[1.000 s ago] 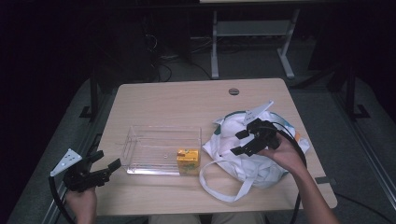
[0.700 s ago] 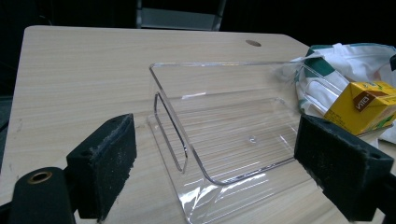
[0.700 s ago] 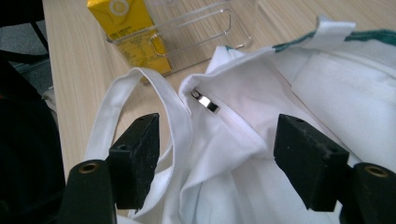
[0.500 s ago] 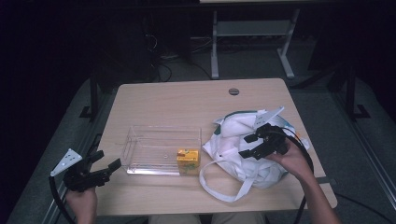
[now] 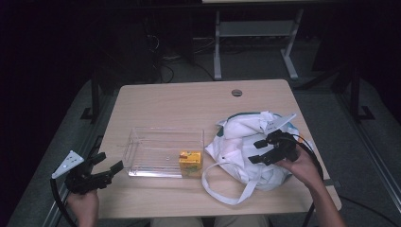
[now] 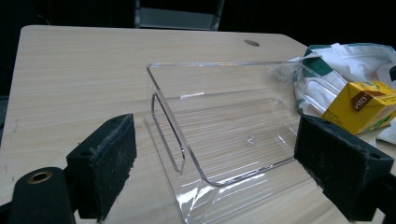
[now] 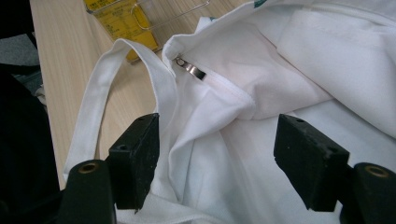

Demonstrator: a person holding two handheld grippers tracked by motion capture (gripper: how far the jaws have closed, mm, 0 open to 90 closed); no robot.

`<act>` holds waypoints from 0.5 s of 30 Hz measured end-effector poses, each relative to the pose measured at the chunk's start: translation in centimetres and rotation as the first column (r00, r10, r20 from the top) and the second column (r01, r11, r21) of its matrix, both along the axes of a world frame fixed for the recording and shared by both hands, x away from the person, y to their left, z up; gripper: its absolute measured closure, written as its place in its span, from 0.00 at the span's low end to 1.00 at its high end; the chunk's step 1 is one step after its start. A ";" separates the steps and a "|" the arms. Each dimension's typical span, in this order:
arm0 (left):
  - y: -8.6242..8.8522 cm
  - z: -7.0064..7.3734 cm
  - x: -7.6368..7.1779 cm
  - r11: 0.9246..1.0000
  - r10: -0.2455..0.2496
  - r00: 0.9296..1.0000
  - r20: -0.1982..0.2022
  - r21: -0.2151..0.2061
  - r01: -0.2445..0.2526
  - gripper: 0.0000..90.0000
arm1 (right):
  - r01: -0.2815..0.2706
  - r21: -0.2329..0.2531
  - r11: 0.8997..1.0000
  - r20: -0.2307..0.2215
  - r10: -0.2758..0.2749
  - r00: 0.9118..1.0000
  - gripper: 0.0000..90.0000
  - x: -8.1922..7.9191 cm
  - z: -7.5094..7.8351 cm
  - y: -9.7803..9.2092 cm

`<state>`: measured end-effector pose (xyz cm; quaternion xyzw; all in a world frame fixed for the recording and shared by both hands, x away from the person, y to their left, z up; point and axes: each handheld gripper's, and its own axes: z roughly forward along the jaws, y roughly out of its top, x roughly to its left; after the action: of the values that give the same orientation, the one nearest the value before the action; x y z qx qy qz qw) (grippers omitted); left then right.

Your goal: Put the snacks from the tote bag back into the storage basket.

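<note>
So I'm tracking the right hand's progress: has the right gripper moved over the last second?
Yes. The right gripper has dropped lower over the white bag and shifted slightly toward the person, judged against the clear tray. Its jaws are open.

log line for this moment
left gripper: open, idle | right gripper: open over white bag | juice carton: in clear tray

Dim lab: bare table (image 5: 189, 101), floor cables (image 5: 163, 71)

Left tool (image 5: 105, 169) jaws wide apart; right tool (image 5: 259, 150) likewise.
</note>
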<state>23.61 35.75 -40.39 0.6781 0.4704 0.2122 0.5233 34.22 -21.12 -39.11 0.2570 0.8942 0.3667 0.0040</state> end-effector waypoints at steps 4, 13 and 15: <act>0.1 -0.1 0.0 1.000 -0.002 1.000 -0.003 0.001 0.002 0.14 | 0.009 0.004 1.000 -0.009 -0.009 1.000 0.34 -0.2 -0.2 -0.3; 0.0 -0.1 0.0 1.000 -0.003 1.000 -0.007 0.001 0.003 0.14 | 0.026 0.010 1.000 -0.017 -0.026 1.000 0.34 -0.8 -1.2 -1.3; 0.0 -0.1 0.0 1.000 -0.003 1.000 -0.007 0.002 0.003 0.14 | 0.028 0.011 1.000 -0.015 -0.027 1.000 0.34 -0.9 -1.3 -1.4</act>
<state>23.65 35.79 -40.52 0.6801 0.4710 0.2093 0.5214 33.35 -22.47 -40.39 0.2720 0.8884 0.3698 0.0007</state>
